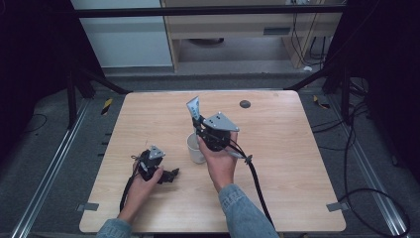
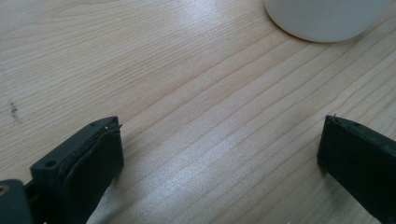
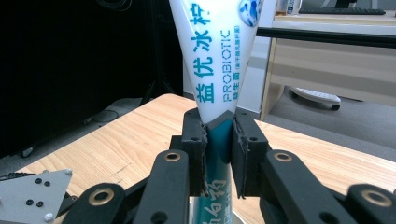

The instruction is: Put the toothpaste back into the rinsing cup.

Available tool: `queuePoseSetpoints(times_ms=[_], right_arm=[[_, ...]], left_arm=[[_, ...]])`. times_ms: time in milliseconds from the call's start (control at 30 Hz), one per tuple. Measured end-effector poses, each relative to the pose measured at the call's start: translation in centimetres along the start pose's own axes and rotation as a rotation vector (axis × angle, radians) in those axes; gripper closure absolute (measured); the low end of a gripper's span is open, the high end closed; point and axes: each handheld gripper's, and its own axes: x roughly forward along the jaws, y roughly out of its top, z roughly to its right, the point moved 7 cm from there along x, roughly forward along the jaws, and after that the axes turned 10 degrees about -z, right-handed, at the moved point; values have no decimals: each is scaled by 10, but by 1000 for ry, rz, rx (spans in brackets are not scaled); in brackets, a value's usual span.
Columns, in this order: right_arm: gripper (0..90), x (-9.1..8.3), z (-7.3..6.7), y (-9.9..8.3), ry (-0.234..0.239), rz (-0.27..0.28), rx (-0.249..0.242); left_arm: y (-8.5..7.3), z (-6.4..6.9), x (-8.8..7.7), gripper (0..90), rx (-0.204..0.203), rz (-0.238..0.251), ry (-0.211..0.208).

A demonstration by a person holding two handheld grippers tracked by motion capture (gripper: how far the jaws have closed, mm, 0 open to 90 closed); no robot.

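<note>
A white and teal toothpaste tube [image 1: 193, 107] [image 3: 219, 56] with "PROBIOTIC" printed on it stands upright, flat end up. My right gripper [image 1: 199, 125] [image 3: 219, 140] is shut on its middle. The tube's lower end hangs over or inside a white cup [image 1: 195, 148] at the table's middle; I cannot tell which. My left gripper [image 1: 170, 174] [image 2: 222, 135] rests low on the wooden table [image 1: 277, 148] to the cup's left, open, with bare wood between its jaws. The cup's base [image 2: 327, 18] lies ahead of it to the right.
A small dark round disc [image 1: 244, 104] sits near the table's far edge. A black cable [image 1: 257, 183] trails from the right gripper toward the near edge. Beyond the table stand a wooden shelf unit [image 1: 247, 25] and floor cables [image 1: 356, 148].
</note>
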Motion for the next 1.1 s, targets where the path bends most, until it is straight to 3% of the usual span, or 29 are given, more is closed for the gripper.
queuePoseSetpoints(times_ms=[800, 1100], right_arm=[[769, 2, -5, -5, -59, 25, 8], [769, 10, -9, -17, -66, 22, 8]], left_arm=[[0, 0, 0, 0, 0, -1, 0], [0, 0, 0, 0, 2, -2, 1]])
